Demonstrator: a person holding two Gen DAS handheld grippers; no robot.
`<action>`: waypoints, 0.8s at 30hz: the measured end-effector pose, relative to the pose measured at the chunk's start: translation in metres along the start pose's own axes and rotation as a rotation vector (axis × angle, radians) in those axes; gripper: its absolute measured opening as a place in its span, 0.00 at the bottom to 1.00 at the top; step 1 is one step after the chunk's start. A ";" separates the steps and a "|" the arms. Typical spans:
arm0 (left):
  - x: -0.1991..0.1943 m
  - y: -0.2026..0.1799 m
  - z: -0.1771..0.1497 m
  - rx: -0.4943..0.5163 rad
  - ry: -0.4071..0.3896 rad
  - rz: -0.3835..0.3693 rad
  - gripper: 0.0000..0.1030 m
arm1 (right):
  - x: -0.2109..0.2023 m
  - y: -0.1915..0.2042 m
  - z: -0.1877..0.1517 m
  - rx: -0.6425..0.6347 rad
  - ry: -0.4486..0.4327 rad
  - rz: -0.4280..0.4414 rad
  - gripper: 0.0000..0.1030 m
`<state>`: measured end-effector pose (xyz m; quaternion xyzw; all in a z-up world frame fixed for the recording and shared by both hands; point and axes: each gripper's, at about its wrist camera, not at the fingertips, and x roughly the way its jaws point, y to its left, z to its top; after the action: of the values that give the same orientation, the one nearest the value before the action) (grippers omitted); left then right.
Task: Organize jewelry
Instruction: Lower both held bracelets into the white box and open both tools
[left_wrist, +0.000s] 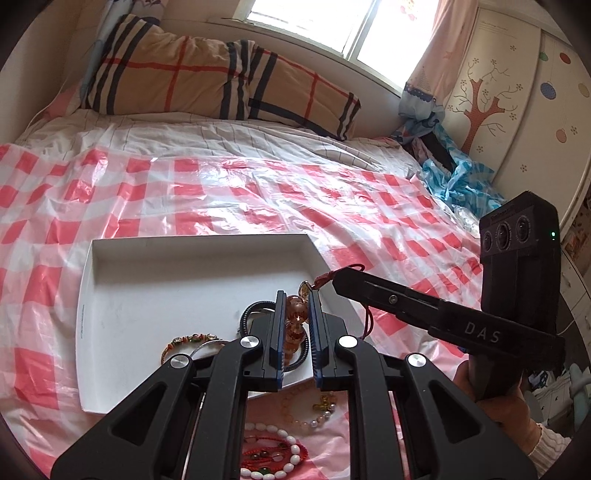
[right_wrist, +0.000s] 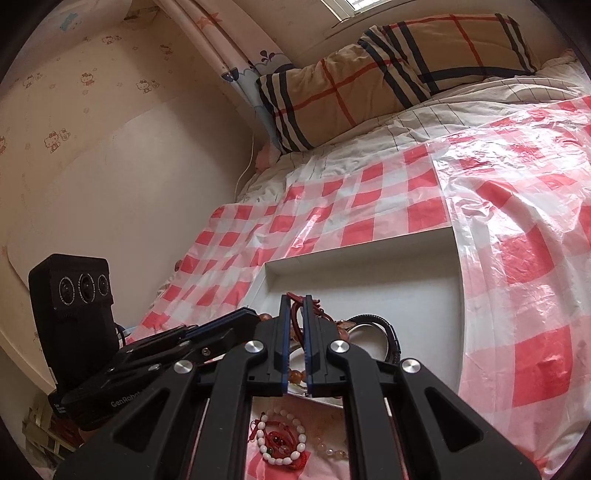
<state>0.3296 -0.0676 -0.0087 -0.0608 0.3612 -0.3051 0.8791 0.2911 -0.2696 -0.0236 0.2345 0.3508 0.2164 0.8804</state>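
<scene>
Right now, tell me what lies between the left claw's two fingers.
Amber beads, pinched in the left claw over the white tray; the left wrist view shows it.

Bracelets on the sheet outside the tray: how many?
3 visible: white-bead bracelet, red cord bracelet lying inside it, pale pink bead bracelet to its right. View partly blocked; more may be hidden.
</scene>
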 end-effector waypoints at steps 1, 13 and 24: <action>0.001 0.002 0.000 -0.006 0.000 0.001 0.10 | 0.002 0.001 0.000 -0.006 0.002 -0.002 0.07; 0.023 0.028 -0.009 -0.036 0.056 0.184 0.11 | 0.038 0.002 -0.010 -0.039 0.090 -0.030 0.34; 0.014 0.046 -0.013 -0.069 0.048 0.276 0.22 | 0.022 -0.014 -0.007 -0.009 0.048 -0.119 0.50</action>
<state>0.3508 -0.0371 -0.0417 -0.0334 0.3974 -0.1702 0.9011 0.3039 -0.2667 -0.0472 0.2039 0.3842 0.1708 0.8841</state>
